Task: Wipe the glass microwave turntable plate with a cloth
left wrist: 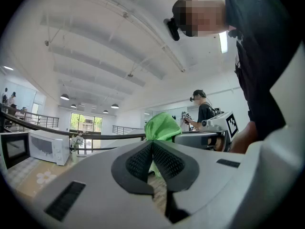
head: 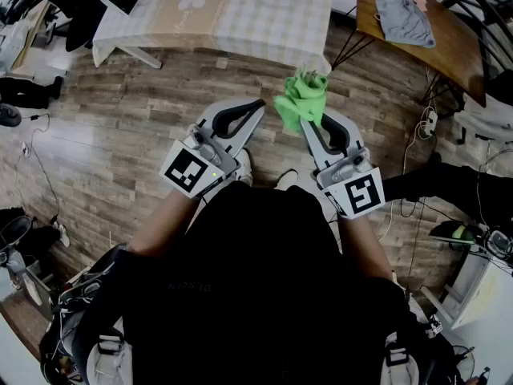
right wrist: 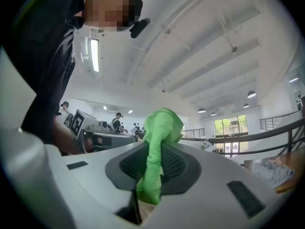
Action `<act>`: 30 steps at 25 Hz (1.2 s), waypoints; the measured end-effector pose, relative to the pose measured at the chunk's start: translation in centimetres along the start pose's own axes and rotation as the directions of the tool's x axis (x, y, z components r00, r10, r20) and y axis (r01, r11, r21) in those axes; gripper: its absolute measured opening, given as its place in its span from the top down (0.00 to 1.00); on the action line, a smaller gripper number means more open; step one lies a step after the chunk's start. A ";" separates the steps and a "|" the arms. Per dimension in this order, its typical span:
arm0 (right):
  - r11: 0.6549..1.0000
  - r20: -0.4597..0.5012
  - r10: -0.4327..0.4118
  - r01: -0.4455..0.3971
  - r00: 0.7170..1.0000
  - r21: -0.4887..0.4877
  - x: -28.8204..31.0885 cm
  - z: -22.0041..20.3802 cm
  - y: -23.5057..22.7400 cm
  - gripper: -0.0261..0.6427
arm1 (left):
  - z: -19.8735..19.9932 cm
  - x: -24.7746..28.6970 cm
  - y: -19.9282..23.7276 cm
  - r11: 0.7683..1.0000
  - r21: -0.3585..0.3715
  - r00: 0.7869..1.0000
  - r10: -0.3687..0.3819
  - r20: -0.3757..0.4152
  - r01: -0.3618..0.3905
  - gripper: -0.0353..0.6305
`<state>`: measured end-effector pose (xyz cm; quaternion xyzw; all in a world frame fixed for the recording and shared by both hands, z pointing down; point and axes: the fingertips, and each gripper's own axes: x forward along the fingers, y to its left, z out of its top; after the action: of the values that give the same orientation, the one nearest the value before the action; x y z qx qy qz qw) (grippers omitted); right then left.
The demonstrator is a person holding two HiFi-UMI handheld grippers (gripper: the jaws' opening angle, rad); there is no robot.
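Currently you are holding both grippers close in front of your body, above the wooden floor [head: 120,127]. The left gripper [head: 258,107] is showing its jaws pressed together with nothing between them. The right gripper [head: 309,120] is clamping a fold of the green cloth [head: 302,97], and the rest of the cloth is bunching above the jaw tips. Farther ahead, a table [head: 240,14] with a checked cover is standing, and a white microwave [left wrist: 45,147] is sitting on it. No view is showing the glass turntable plate, so you cannot tell where it is. Judging from this, only the cloth pickup is done. Reaching the plate and all wiping are remaining.
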<state>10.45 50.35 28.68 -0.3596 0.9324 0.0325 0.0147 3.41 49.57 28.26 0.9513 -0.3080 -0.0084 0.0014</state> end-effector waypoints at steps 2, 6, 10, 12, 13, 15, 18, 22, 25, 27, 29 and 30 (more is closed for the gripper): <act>1.000 0.001 -0.008 0.008 1.000 -0.011 0.8 0.3 0.1 0.86 | 0.0 -0.2 0.8 1.000 0.000 1.000 -0.006 -0.005 0.006 0.92; 1.000 -0.005 -0.027 0.027 1.000 0.012 2.4 0.2 0.5 0.86 | -0.1 -0.9 2.1 1.000 -0.011 1.000 -0.015 -0.003 0.015 0.92; 0.999 -0.029 -0.017 0.019 0.999 0.050 4.1 -0.5 1.6 0.86 | -0.6 -2.0 3.6 1.000 -0.023 1.000 -0.021 -0.007 0.021 0.92; 0.999 -0.056 -0.009 0.011 0.998 0.037 5.1 -1.2 2.3 0.85 | -0.7 -2.6 4.6 0.999 -0.035 0.999 -0.031 -0.009 0.031 0.92; 0.999 -0.065 -0.010 0.012 0.998 0.035 5.7 -1.4 2.7 0.85 | -0.8 -3.0 5.2 0.998 -0.042 0.999 -0.038 -0.012 0.037 0.92; 0.999 -0.071 -0.023 0.027 0.997 0.045 7.2 -1.6 3.5 0.85 | -0.9 -3.8 6.6 0.998 -0.052 0.999 -0.048 -0.016 0.048 0.92; 0.997 -0.081 -0.052 0.056 0.995 0.050 9.0 -2.1 4.0 0.85 | -0.9 -5.0 8.4 0.997 -0.050 0.998 -0.057 -0.007 0.056 0.92; 0.996 -0.100 -0.076 0.081 0.992 0.045 10.8 -3.2 4.2 0.85 | -1.2 -6.0 10.4 0.997 -0.041 0.998 -0.070 0.009 0.070 0.92; 0.994 -0.102 -0.097 0.102 0.990 0.047 12.4 -3.3 3.9 0.85 | -1.5 -6.1 11.9 0.995 -0.059 0.997 -0.074 0.004 0.075 0.92; 0.993 -0.102 -0.105 0.110 0.989 0.050 13.5 -3.5 3.6 0.85 | -1.6 -6.2 13.1 0.995 -0.067 0.997 -0.074 0.005 0.074 0.92; 0.992 -0.110 -0.106 0.112 0.988 0.052 14.7 -3.7 3.2 0.85 | -1.8 -6.1 14.4 0.995 -0.072 0.998 -0.071 0.001 0.070 0.92; 0.992 -0.113 -0.106 0.112 0.988 0.053 15.2 -3.9 2.8 0.85 | -2.0 -5.8 15.1 0.995 -0.073 0.998 -0.070 -0.001 0.070 0.92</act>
<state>-2.73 42.01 31.91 -0.4108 0.9113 -0.0157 -0.0245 -10.13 40.78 30.44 0.9608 -0.2741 -0.0181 0.0364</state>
